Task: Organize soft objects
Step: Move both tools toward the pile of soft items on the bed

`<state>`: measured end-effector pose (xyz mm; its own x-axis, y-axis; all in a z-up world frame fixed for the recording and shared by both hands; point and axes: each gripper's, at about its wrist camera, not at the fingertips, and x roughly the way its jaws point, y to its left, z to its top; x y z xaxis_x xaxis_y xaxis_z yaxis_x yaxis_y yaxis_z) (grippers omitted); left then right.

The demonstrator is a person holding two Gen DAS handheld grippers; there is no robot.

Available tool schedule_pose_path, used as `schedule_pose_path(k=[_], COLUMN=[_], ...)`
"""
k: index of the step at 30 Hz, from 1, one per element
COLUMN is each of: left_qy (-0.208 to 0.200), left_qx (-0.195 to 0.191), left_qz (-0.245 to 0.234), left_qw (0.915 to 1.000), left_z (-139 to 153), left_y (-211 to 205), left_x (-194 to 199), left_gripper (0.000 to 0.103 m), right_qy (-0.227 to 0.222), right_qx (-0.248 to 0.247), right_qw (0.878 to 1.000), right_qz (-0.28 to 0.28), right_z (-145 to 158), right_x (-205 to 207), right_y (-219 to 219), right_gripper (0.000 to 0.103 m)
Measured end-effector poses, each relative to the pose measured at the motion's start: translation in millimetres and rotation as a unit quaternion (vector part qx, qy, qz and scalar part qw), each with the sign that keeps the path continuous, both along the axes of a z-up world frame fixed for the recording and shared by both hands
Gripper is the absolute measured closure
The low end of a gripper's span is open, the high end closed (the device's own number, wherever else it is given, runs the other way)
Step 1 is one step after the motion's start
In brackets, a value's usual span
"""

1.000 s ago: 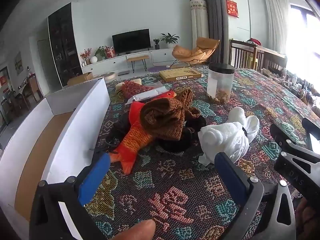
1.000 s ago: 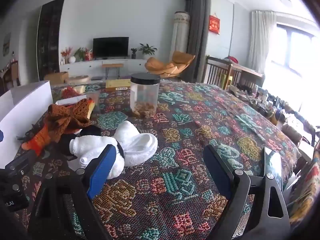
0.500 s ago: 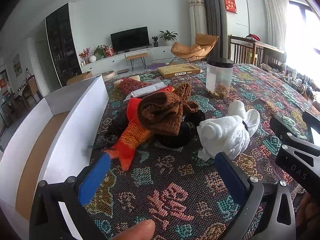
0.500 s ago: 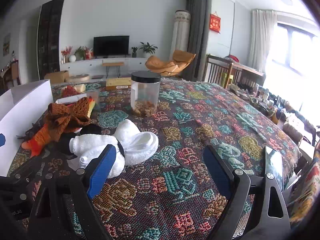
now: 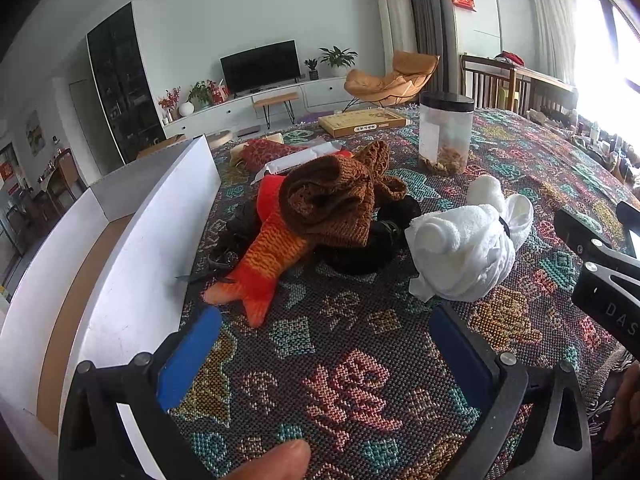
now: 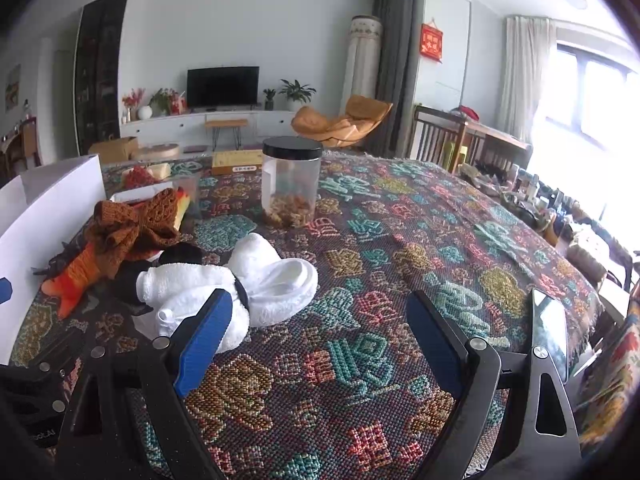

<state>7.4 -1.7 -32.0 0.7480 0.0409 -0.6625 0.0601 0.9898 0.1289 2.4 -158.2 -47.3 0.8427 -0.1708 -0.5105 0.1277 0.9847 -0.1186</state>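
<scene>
Nearest, left hand-held gripper point(image 5: 324, 344) spread wide, pinching nothing, poised low over the patterned cloth of the bench point(image 5: 352, 384); right hand-held gripper point(image 6: 316, 328) likewise spread and empty, its left pad just in front of the white towel bundle point(image 6: 224, 284); probably both held apart so as to be ready to close on a soft item.

Just beyond, orange plush fish point(image 5: 268, 256) lying flat, long axis running from tail near the left gripper toward the far right, tail fin pointing at the camera; brown knitted piece point(image 5: 332, 204) heaped on its front half, black soft items point(image 5: 360, 252) underneath; all heaped loosely together, seemingly awaiting sorting.

Alongside the heap's left, white open box point(image 5: 120, 264), apparently the intended destination, placed close for a short carry.

Farther back, clear jar with black lid point(image 6: 291, 182) upright; flat yellow box point(image 5: 362, 122) near the far edge.
</scene>
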Motion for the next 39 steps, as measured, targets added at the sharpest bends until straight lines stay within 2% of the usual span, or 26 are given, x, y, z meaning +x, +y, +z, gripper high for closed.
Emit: schedule_pose_path(k=[39], left_qy=[0.084], left_qx=[0.005], left_qz=[0.018], left_qw=[0.9963], left_z=[-51.4], left_y=[8.1], left_x=[18.5], left_gripper=[0.000], right_qy=[0.002], right_qx=[0.003], right_qw=[1.000], right_qz=[0.001], right_z=[-0.4], right_x=[1.2], right_y=[-0.7], right_gripper=[0.012])
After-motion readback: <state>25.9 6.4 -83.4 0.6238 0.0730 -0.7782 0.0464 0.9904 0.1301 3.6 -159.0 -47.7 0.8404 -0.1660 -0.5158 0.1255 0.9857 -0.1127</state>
